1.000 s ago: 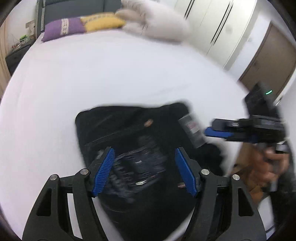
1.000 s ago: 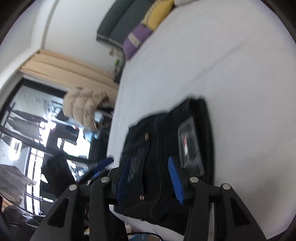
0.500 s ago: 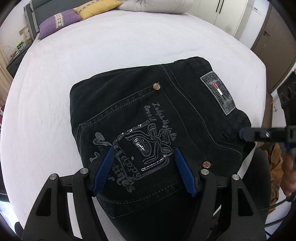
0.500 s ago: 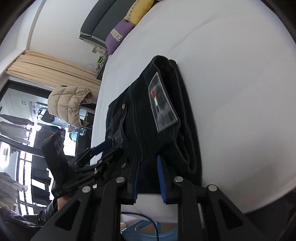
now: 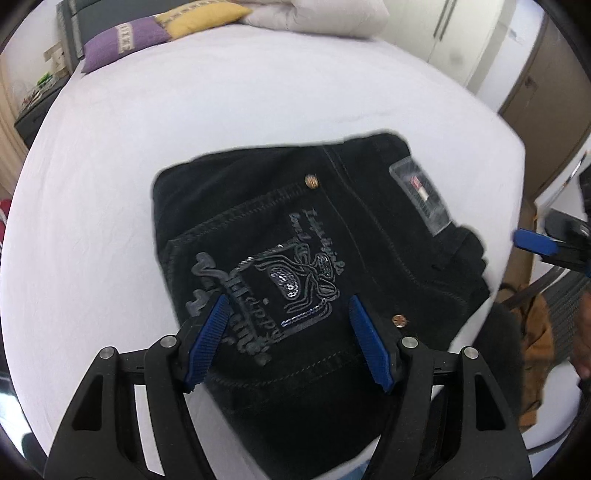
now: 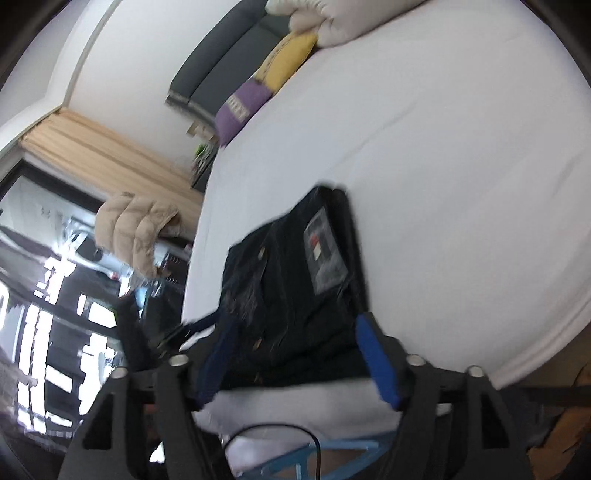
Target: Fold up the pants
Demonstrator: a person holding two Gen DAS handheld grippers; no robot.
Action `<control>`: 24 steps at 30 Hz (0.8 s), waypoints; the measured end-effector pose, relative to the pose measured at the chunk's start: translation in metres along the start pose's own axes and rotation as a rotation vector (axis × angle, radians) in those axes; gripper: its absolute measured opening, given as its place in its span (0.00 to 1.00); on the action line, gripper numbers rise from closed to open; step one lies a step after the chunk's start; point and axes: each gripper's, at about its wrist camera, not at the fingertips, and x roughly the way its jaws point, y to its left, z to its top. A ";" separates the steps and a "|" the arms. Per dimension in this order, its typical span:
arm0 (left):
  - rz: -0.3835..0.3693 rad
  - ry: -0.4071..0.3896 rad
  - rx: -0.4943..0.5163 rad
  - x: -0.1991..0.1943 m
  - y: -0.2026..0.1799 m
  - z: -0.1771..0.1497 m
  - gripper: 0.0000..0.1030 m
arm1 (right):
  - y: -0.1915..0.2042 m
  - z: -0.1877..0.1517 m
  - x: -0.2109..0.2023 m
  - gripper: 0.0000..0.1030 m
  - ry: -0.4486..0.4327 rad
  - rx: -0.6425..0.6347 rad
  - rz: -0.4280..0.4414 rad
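Note:
Black jeans lie folded into a compact stack on the white bed, back pocket with sequin embroidery facing up. My left gripper hovers open just above the pocket, holding nothing. My right gripper is open and empty at the bed's near edge, the jeans lying in front of it. One blue finger of the right gripper shows at the right edge of the left wrist view, apart from the jeans.
Purple and yellow cushions and a white pillow lie at the far end of the bed. Closet doors stand beyond. A beige jacket hangs by a window left of the bed.
My right gripper has opened wide, let go of the jeans' edge and pulled back. My left gripper has stayed open over the pocket, and the jeans rest flat.

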 end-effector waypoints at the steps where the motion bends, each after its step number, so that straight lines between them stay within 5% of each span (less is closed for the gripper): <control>1: -0.007 -0.014 -0.017 -0.007 0.006 0.000 0.67 | -0.002 0.007 0.002 0.77 -0.006 0.003 -0.007; 5: -0.018 -0.081 -0.125 -0.025 0.043 0.002 0.88 | -0.007 0.025 0.024 0.78 0.029 -0.008 -0.005; 12: -0.181 0.046 -0.334 0.008 0.090 0.001 0.88 | -0.037 0.044 0.075 0.78 0.142 0.063 0.012; 15: -0.281 0.099 -0.375 0.029 0.095 -0.005 0.88 | -0.047 0.046 0.087 0.78 0.166 0.087 0.034; 19: -0.300 0.105 -0.368 0.036 0.094 -0.003 0.88 | -0.039 0.049 0.101 0.75 0.203 0.064 0.064; 24: -0.350 0.129 -0.395 0.040 0.103 0.003 0.63 | -0.028 0.047 0.124 0.61 0.257 0.058 0.077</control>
